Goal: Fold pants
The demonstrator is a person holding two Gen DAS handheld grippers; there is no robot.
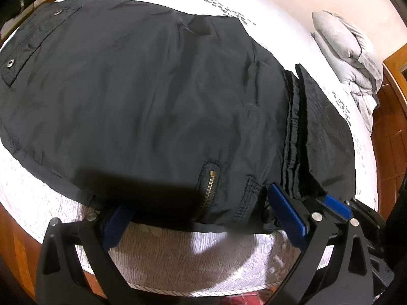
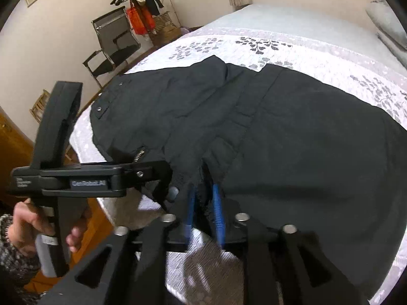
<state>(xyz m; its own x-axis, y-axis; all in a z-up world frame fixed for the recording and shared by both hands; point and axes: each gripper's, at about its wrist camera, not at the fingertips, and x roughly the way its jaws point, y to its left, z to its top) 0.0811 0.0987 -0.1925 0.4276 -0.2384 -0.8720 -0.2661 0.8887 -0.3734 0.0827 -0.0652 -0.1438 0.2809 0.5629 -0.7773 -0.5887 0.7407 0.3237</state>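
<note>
Dark navy pants [image 1: 142, 96] lie spread on the white patterned bed [image 1: 178, 249], with a brass zipper [image 1: 211, 183] near the front edge and the gathered waistband [image 1: 295, 127] at the right. They also show in the right wrist view [image 2: 292, 137]. My left gripper [image 1: 201, 218] is open, its blue pads [image 1: 287, 213] wide apart at the pants' near edge by the zipper. My right gripper [image 2: 204, 211] is shut on the pants' waistband edge, blue fingers [image 2: 218, 216] pinching the fabric. The left gripper's body [image 2: 84, 180] is just left of it.
A folded grey blanket [image 1: 348, 58] lies on the bed at the far right. A black chair [image 2: 112, 48] and a coat rack [image 2: 140, 2] stand by the wall past the bed. Wooden floor [image 1: 15, 249] shows below the bed's near edge.
</note>
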